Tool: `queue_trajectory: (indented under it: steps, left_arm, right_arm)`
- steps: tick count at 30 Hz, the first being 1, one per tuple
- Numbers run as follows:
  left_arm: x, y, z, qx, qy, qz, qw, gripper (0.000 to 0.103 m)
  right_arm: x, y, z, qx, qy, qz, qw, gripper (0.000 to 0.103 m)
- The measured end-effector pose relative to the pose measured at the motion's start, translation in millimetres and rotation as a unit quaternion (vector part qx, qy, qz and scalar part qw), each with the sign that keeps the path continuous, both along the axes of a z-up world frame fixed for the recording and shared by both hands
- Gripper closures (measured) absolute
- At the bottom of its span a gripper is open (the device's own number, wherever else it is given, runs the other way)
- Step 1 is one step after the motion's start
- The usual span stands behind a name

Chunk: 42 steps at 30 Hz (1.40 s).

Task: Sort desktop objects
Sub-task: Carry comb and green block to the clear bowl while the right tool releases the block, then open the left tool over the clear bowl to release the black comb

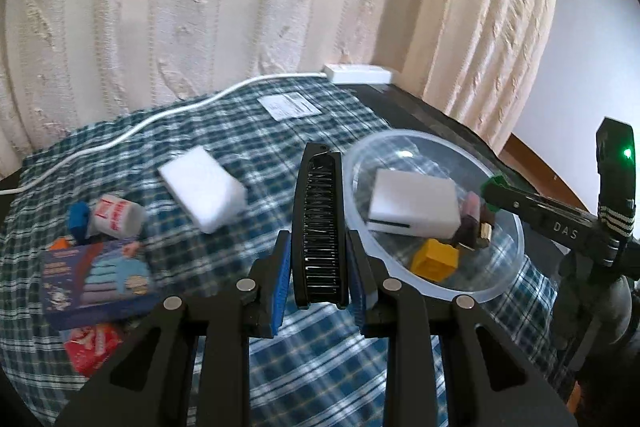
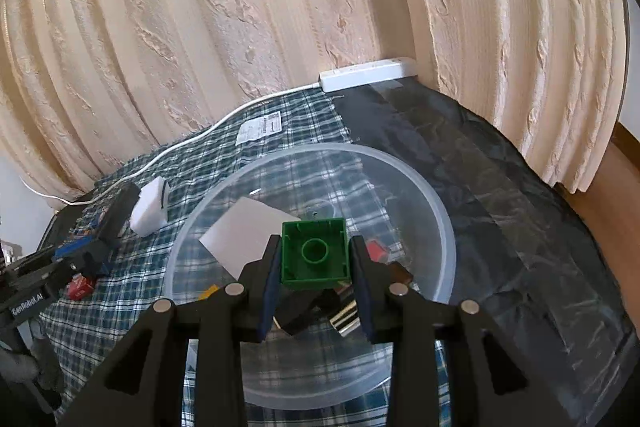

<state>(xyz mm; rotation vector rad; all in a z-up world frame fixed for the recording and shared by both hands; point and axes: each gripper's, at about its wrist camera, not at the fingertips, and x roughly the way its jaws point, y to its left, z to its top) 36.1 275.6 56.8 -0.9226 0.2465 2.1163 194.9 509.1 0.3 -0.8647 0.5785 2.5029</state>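
Left tongs (image 1: 319,259): clamped on black comb (image 1: 319,227), left of bowl (image 1: 504,291).
Right tongs (image 2: 315,267): clamped on green brick (image 2: 315,254), above bowl.

Each wrist camera looks forward and downward along its tool toward the curtain (image 1: 240,7). Both share the clear bowl (image 2: 440,227) — close under the right view, right of centre in the left, perhaps slightly blurred.
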Motion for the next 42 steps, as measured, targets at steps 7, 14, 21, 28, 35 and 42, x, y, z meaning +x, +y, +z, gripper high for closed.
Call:
queue_trajectory:
  steps: [7,14,21,28,35,42]
  left_arm:
    - [4.8,26.7,-7.5,-0.005,-0.009,-0.021,0.9997,0.074]
    - [7.1,50.6,-16.3,-0.011,-0.023,-0.037,0.999,0.074]
    - [4.9,65.7,-21.0,-0.009,-0.026,-0.037,0.9989,0.074]
    - [-5.2,79.1,-28.2,0.0,-0.035,-0.03,0.9989,0.074]
    - [-14.6,91.6,-32.7,0.007,-0.041,-0.032,0.9986,0.056]
    - [-7.5,83.8,-22.2,0.032,-0.043,-0.061,0.9967,0.036]
  right_arm:
    - [-1.0,10.3,-5.7,-0.01,0.001,-0.006,1.0,0.067]
    - [-3.4,14.1,-6.9,-0.012,0.002,0.0,1.0,0.066]
    - [1.4,21.4,-8.5,-0.027,0.01,-0.017,0.999,0.047]
    - [4.6,15.3,-6.7,-0.027,0.009,-0.012,1.0,0.045]
    - [6.5,4.8,-6.4,-0.027,0.008,-0.005,1.0,0.045]
    - [3.4,-5.6,-3.4,-0.022,0.007,0.004,1.0,0.045]
